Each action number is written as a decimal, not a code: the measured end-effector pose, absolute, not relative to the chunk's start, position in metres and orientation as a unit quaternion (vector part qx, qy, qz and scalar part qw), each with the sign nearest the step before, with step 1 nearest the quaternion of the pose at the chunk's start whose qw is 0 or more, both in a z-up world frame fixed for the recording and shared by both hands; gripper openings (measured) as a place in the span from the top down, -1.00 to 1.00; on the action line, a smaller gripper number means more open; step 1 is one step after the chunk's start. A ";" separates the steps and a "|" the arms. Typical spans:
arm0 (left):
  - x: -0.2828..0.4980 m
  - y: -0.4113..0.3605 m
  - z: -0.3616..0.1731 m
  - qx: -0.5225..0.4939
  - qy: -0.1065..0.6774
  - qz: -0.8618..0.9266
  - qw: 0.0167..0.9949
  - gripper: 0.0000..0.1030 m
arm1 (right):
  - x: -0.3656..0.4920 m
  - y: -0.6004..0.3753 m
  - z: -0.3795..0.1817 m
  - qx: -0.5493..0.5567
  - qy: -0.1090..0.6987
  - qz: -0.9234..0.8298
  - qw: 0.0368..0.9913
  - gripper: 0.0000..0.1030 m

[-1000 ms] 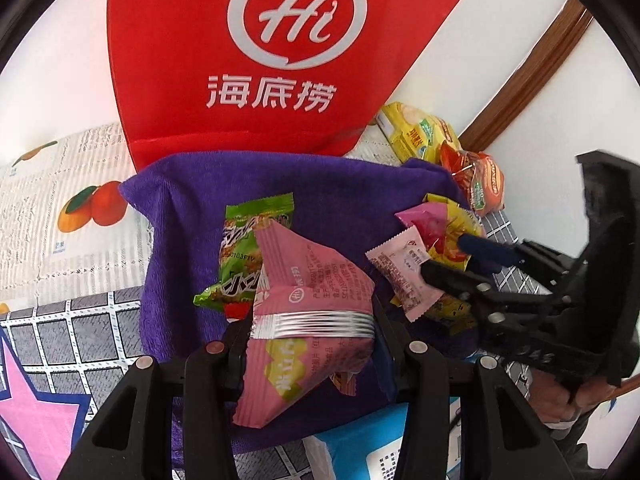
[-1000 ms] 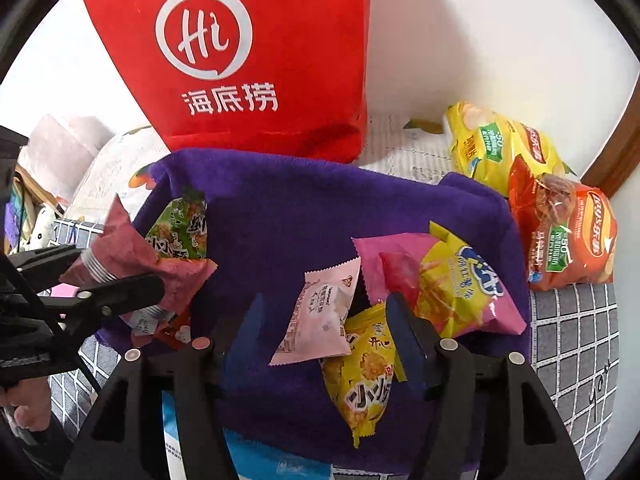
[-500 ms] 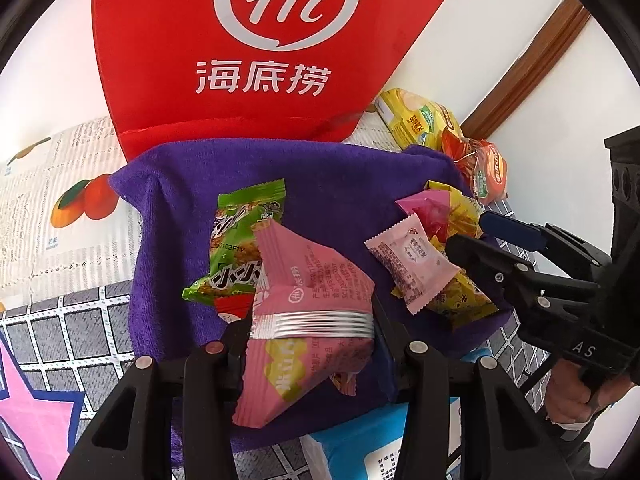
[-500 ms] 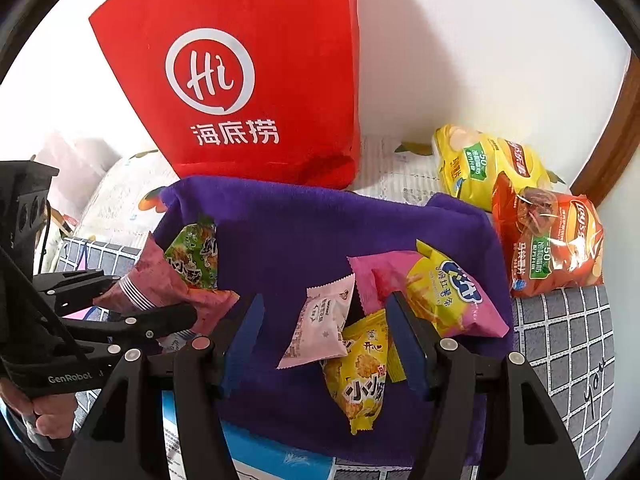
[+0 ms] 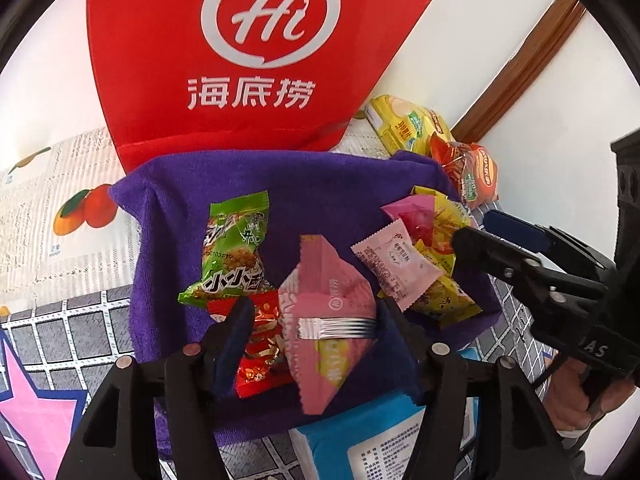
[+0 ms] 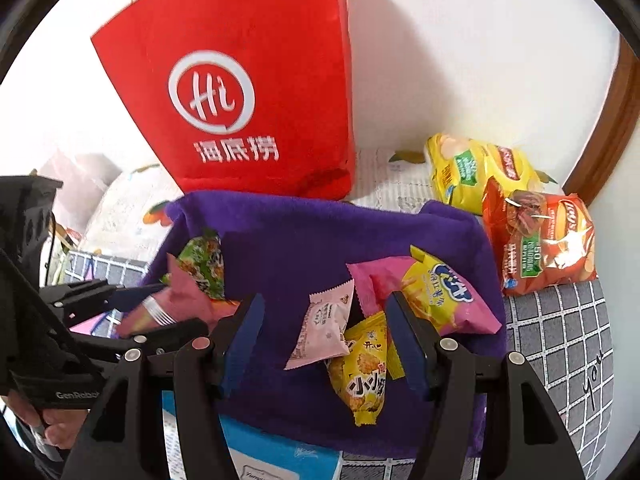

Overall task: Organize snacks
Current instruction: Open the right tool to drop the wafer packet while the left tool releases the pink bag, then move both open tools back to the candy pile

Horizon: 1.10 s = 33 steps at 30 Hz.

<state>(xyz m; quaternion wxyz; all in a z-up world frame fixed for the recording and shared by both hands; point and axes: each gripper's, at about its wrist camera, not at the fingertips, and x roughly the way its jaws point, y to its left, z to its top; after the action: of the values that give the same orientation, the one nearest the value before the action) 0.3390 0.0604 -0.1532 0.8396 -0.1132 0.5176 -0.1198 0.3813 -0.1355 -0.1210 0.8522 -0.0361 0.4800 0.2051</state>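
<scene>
The left tool [image 5: 316,328], low in the frame of its own camera, has its jaws opening around a pink snack packet [image 5: 332,320] with a silver crimped band, the packet between the fingers and its right edge against the right finger, a clear gap on the left. The right tool [image 6: 326,328] stands partly open and grips nothing, hovering above a pale pink sachet [image 6: 324,322] and a yellow snack packet [image 6: 362,376] that show between its fingers. All lie on a purple cloth [image 5: 320,184] spread over a grid-patterned surface [image 6: 560,332]; whether that is a tabletop cannot be told. Only the left view shows a red foil packet [image 5: 260,352] under the left tool, tucked below a green snack packet [image 5: 236,248], and a pink star print [image 5: 36,408] at lower left. Only the right view shows in full the yellow-and-pink bag with a blue logo [image 6: 444,296] right of centre, and a hand [image 6: 48,424] gripping the left tool's handle at lower left. A red paper bag [image 6: 256,92] with a white "Hi" logo stands upright behind the cloth; its inside is hidden. At the upper right, against the wall, a yellow chip bag [image 6: 476,172] and a red chip bag [image 6: 536,240] lie off the cloth, touching. A blue-and-white pack [image 5: 360,440] pokes from under the cloth's near edge.
</scene>
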 end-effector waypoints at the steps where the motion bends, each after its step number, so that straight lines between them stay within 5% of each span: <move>1: 0.338 0.061 -0.150 -0.113 0.515 -0.118 0.841 -0.25 | 0.380 -0.137 -0.118 -0.032 0.477 0.204 0.854 -0.22; 7: 0.328 0.057 -0.131 -0.112 0.499 -0.127 0.850 -0.41 | 0.362 -0.151 -0.102 0.000 0.475 0.196 0.858 -0.22; 24: 0.270 0.026 -0.059 -0.073 0.430 -0.152 0.887 -0.41 | 0.264 -0.192 -0.064 0.025 0.471 0.135 0.871 -0.22; 33: 0.224 0.020 -0.064 -0.070 0.436 -0.157 0.883 -0.40 | 0.209 -0.200 -0.060 0.031 0.453 0.134 0.881 -0.22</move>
<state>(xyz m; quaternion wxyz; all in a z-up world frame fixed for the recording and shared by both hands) 0.2236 0.0201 -0.0641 0.8834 -0.0700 0.4360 -0.1569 0.2095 -0.1999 -0.0598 0.8809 0.0313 0.4529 0.1338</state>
